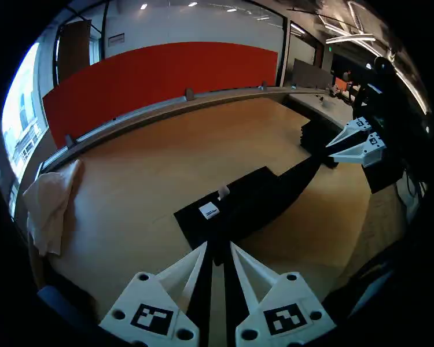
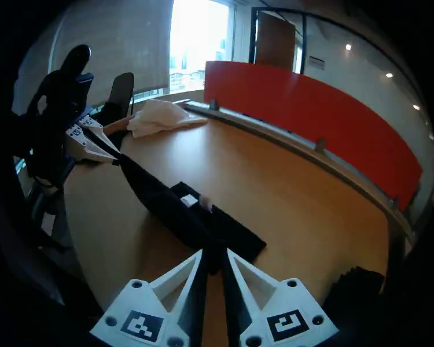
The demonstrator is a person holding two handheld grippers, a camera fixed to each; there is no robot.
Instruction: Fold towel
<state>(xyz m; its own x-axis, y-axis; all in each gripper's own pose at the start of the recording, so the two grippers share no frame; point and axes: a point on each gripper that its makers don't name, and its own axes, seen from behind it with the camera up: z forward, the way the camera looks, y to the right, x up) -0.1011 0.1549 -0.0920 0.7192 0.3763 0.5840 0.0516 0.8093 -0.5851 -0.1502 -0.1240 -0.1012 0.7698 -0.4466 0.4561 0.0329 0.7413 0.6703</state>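
Black towel (image 1: 252,196) is stretching as a long band between the two tools, its long axis running straight ahead from each set of jaws toward the other. The left gripper (image 1: 219,247) is pinching one end: jaws nearly closed, dark cloth sitting in the narrow slot between them. The right gripper (image 2: 214,253) is doing the same at the opposite end, jaws narrow with cloth bunching at the tips. From the left jaws the band is running ahead and off to the right, rising to the far tool; from the right jaws it is running ahead and off to the left. The middle is sagging and spreading flat onto the wooden counter (image 1: 159,168), with a small white label (image 1: 209,210) lying face up just ahead of the left jaws. Neither tool is nearer than the other, since each is holding its own end. Judgement: the coming fold is turning on this axis. Bringing one held end along the band onto the other would halve the length, and the slack middle resting on the counter is likely acting as the hinge. A cream cloth (image 1: 49,202) is lying well off to the left of the left jaws, clear of the band. A dark stack (image 1: 315,136), possibly more towels, is sitting beyond the far end.
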